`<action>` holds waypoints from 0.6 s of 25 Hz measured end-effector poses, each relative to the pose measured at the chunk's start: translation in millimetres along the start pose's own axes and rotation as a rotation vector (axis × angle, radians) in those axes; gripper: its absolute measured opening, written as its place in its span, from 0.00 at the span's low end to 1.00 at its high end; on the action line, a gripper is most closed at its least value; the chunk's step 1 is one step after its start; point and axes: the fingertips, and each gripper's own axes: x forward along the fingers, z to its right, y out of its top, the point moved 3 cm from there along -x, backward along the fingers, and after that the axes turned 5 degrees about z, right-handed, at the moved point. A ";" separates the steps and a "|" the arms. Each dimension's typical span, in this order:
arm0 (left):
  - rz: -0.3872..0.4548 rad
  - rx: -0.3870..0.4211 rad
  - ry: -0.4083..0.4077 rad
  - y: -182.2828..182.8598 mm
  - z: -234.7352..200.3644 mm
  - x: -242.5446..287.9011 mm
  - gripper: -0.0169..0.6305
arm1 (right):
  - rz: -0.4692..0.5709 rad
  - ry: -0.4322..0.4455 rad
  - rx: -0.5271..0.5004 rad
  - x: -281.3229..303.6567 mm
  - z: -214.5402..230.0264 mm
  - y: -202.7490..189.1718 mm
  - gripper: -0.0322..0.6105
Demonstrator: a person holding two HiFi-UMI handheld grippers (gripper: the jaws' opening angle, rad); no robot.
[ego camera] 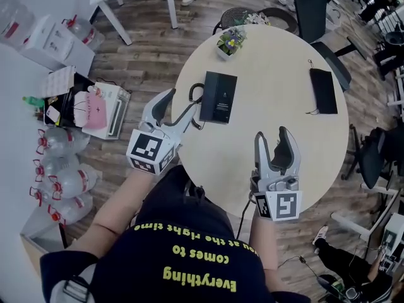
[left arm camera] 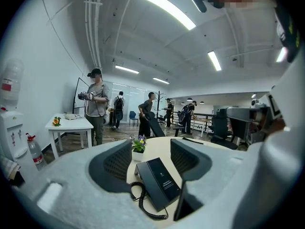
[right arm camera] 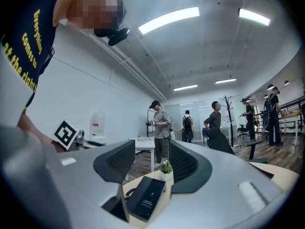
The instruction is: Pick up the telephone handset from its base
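Left gripper: my left gripper [ego camera: 182, 103] is released, its jaws wide apart with nothing in them. Its tips sit just beside the cord side of the telephone [ego camera: 218, 97].
Right gripper: my right gripper [ego camera: 273, 137] is released and empty too. It hovers over the near part of the desk [ego camera: 278, 55], well apart from the telephone.
Where it sits: the telephone lies flat, left of the desk's middle, with the handset [ego camera: 207, 97] not yet lifted from its base.
Risk, cord: the coiled cord [ego camera: 196, 97] loops right where my left jaws point. If I close early, I pinch the cord and not the handset.
Risk, base: if I clamp the whole slab, the base probably lifts with it or skids toward the flower pot [ego camera: 231, 41].
Risk, seam: I can't clearly make out where handset and base part, so I may place my jaws wrongly.
Look: it's a slim, matte black rectangle with small pale print on top. The curly cord trails off its near corner.
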 end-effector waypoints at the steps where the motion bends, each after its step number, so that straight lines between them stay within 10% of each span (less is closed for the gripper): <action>1: -0.006 0.002 -0.003 -2.9 -1.1 4.1 0.42 | -0.006 0.003 0.003 2.2 0.2 -2.8 0.39; 15: -0.111 -0.020 0.037 -74.3 -19.5 57.9 0.36 | -0.125 -0.030 0.077 20.6 30.1 -66.5 0.39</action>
